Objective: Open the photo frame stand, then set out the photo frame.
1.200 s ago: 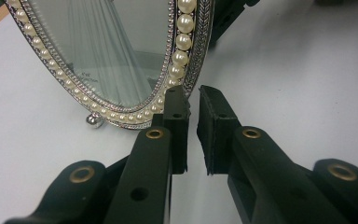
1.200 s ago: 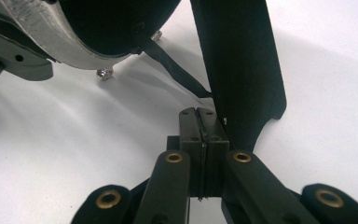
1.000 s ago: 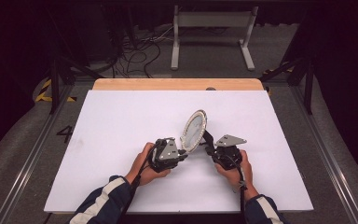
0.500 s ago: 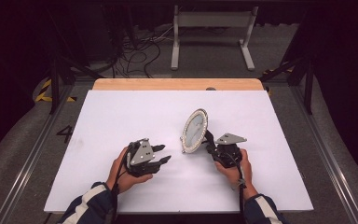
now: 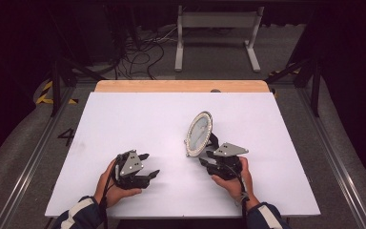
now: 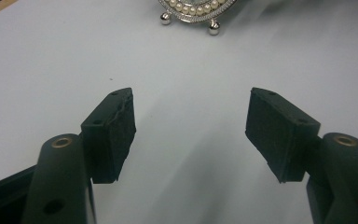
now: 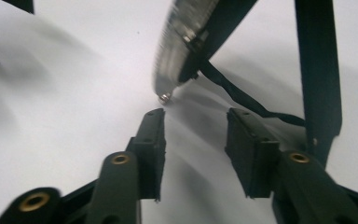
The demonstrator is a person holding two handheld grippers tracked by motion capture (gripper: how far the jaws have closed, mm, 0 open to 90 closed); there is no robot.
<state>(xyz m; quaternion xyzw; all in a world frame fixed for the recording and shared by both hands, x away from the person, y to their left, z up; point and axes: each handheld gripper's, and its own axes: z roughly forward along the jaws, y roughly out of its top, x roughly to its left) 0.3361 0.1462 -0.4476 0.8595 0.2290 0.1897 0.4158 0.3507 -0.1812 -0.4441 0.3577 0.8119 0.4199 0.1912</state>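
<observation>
Item: oval framed mirror with pearl-beaded rim, standing tilted on small ball feet and a black rear strut on the white surface, right of centre. In the left gripper view its beaded lower edge and two feet show at the top, well ahead of the jaws. Left gripper: resting low near the front edge, apart from the mirror; its jaws have just been opening and stand wide, nothing between them. Right gripper: just behind the mirror's base; its jaws have just been opening and stand partly parted, empty, with the mirror's foot and rear strut immediately ahead and a thin black cord trailing past. Step in hand, by judgement: letting go of the standing mirror. Handling note: draw the right gripper straight back along the surface, low and slow, keeping clear of the strut and cord, since a nudge to either could tip the frame. Keep the left gripper off until the mirror stands settled.
</observation>
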